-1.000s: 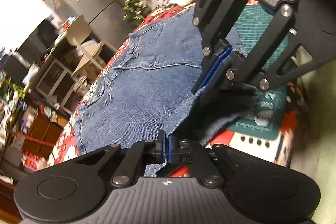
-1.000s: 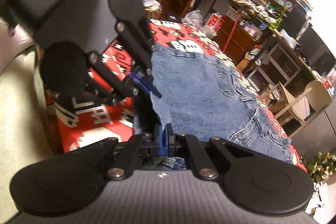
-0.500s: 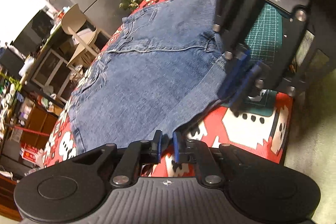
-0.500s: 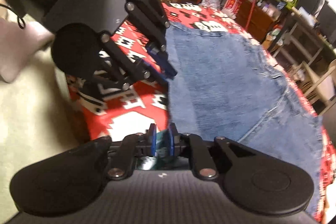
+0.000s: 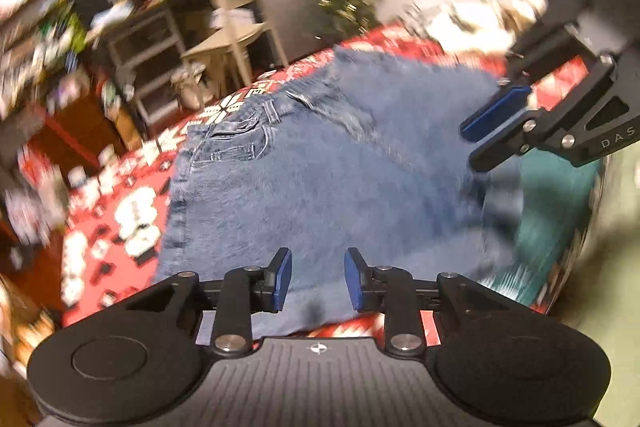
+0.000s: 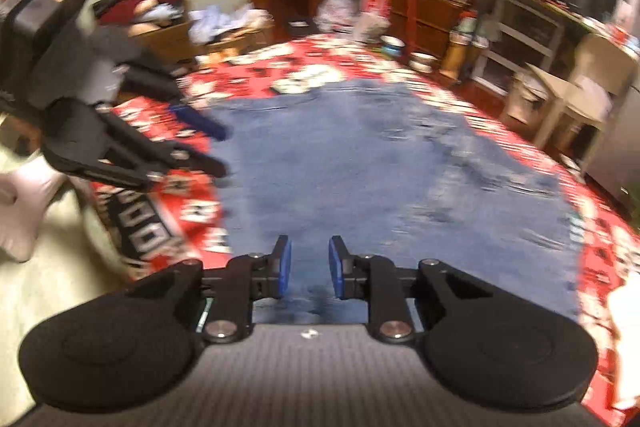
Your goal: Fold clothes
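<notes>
The left hand-held gripper has its blue pads parted with a clear gap; nothing is held between them. It hovers above the near edge of the jeans, tilted downward and looking forward across the denim. The right hand-held gripper is likewise parted, with a narrower gap and nothing between its pads. It is also above the near edge of the jeans. In the left wrist view the right unit appears at the upper right, raised clear of the fabric, its fingers pointing down and left.

The jeans lie flat on a desk covered by a red patterned cloth. In the left wrist view the waistband, with belt loops and pocket, runs along the left side; the garment's long axis therefore runs left to right. A green cutting mat shows beside the right end of the denim. Both views are motion-blurred.
</notes>
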`<state>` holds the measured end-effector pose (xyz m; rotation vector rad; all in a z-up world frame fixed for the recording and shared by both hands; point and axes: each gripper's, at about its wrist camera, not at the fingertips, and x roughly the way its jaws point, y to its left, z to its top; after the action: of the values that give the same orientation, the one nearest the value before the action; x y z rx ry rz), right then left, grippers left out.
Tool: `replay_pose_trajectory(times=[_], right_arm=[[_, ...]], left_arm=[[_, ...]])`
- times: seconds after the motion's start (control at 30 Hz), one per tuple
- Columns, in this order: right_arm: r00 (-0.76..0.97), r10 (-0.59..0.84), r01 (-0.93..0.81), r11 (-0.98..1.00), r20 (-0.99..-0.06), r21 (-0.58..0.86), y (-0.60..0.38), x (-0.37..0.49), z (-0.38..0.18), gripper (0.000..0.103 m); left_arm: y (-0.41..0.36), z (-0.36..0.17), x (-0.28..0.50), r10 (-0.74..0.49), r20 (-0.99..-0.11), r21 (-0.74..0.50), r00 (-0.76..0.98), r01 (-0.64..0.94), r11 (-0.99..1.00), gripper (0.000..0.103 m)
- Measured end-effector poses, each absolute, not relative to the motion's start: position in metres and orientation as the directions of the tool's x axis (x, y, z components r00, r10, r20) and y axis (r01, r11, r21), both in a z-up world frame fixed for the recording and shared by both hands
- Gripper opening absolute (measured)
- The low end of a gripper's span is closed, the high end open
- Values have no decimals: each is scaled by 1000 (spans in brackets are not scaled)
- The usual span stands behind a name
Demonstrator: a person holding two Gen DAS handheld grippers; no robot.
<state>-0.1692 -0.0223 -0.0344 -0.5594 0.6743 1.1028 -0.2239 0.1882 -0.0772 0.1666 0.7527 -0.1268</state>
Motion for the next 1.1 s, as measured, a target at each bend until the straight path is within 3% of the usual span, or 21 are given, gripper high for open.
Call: replay_pose_trajectory(times=[0.1,0.27,0.5,0.67,0.9,1.1], right_arm=[[363,547,-890,443,-755,-107,-59,-133,-17,28],[455,404,-779,612,-793,-135,-135,-76,-10,28],[501,281,-594,800,-818,-89,-226,-10,-58,27],[464,313,-543,840,-829,13,-234,7,-82,27],[411,391,-475,863,-824,173,-237,26,-109,27],[397,391,-518,843,-830,149,-217,22,-122,21]], left_arm=[[186,-74,-213,-96,-688,-10,719,123,992,28],[171,-75,-206,-139,-694,-80,707,117,990,23],[136,-77,-192,-241,-706,-182,666,159,970,19],[117,-79,-180,-320,-711,-278,626,167,946,19],[102,-94,-170,-363,-722,-293,590,214,932,20],[86,-111,-169,-295,-761,-176,577,255,951,20]])
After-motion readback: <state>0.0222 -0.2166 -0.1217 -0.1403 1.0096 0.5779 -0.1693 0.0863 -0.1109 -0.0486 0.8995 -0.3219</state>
